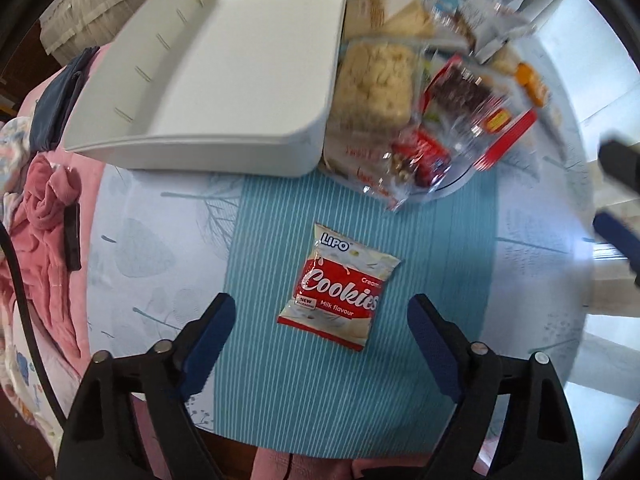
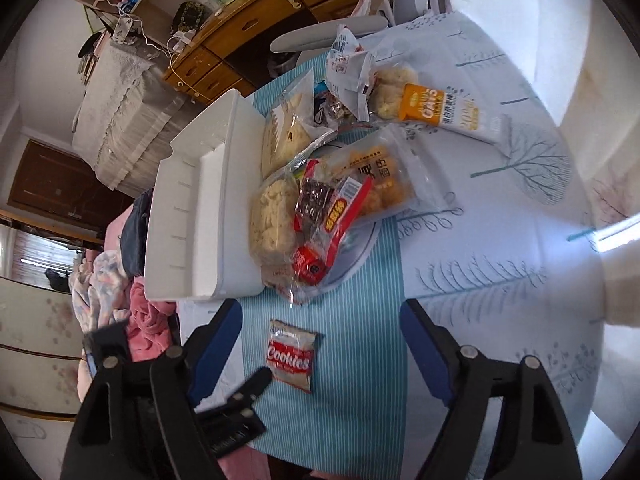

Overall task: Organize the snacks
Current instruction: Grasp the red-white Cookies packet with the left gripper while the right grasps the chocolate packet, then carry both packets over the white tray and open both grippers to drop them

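Left gripper (image 1: 322,316) directly above the cookie packet (image 1: 339,286), jaws spread wide on either side of it and grasping nothing (packet flat on the blue striped runner (image 1: 432,248), near the front edge of the tabletop (image 1: 160,248)). Right gripper (image 2: 322,324) also with jaws released and empty. Farther back, empty white tray (image 1: 224,80) toward the left edge, pile of snack bags (image 1: 404,108) touching its right side.

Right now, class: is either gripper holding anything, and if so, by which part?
Nothing is held. The left gripper and right gripper are both open; the cookies packet lies untouched on the striped runner.
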`<action>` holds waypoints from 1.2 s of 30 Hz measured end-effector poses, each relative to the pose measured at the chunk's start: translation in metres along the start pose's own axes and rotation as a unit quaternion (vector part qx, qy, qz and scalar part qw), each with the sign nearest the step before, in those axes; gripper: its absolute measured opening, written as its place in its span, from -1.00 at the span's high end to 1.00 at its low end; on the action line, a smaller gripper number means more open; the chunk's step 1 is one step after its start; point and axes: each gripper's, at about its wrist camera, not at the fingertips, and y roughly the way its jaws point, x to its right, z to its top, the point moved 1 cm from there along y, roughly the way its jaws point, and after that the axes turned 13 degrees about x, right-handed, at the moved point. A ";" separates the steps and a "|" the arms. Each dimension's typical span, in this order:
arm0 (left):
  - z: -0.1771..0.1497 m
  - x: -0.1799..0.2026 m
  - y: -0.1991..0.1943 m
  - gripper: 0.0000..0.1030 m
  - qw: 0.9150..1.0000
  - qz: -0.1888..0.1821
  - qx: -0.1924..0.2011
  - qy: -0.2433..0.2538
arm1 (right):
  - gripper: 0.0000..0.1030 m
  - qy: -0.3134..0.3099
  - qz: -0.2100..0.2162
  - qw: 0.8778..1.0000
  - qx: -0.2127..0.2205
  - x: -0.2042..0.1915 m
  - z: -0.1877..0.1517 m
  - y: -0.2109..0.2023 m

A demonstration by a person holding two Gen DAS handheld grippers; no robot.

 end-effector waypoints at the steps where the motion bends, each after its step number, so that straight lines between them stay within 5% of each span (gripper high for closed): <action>1: -0.001 0.002 0.006 -0.68 1.000 0.003 -0.005 0.000 | -0.49 0.006 0.003 1.000 0.001 0.002 0.003 0.007; 12: -0.007 0.015 0.056 -0.34 0.999 0.029 -0.035 0.009 | -0.10 0.013 0.011 1.000 -0.026 0.007 0.022 0.084; 15: -0.008 0.018 0.063 -0.09 0.999 0.013 -0.048 0.007 | 0.29 0.010 0.015 0.999 -0.035 0.006 0.024 0.095; 17: -0.009 0.020 0.065 -0.06 0.999 0.012 -0.051 0.005 | 0.74 0.006 0.022 0.999 -0.038 0.005 0.025 0.099; 20: -0.009 0.021 0.065 0.07 0.999 0.007 -0.052 0.003 | 0.95 0.000 0.031 0.999 -0.036 0.004 0.026 0.098; 28: -0.004 0.004 0.059 0.12 0.998 -0.004 -0.058 -0.012 | 0.99 -0.055 0.052 0.997 -0.008 -0.020 0.028 0.076; 36: 0.003 -0.029 0.007 0.11 0.997 -0.046 -0.055 -0.009 | 0.99 -0.117 0.039 0.991 0.047 -0.047 0.020 0.035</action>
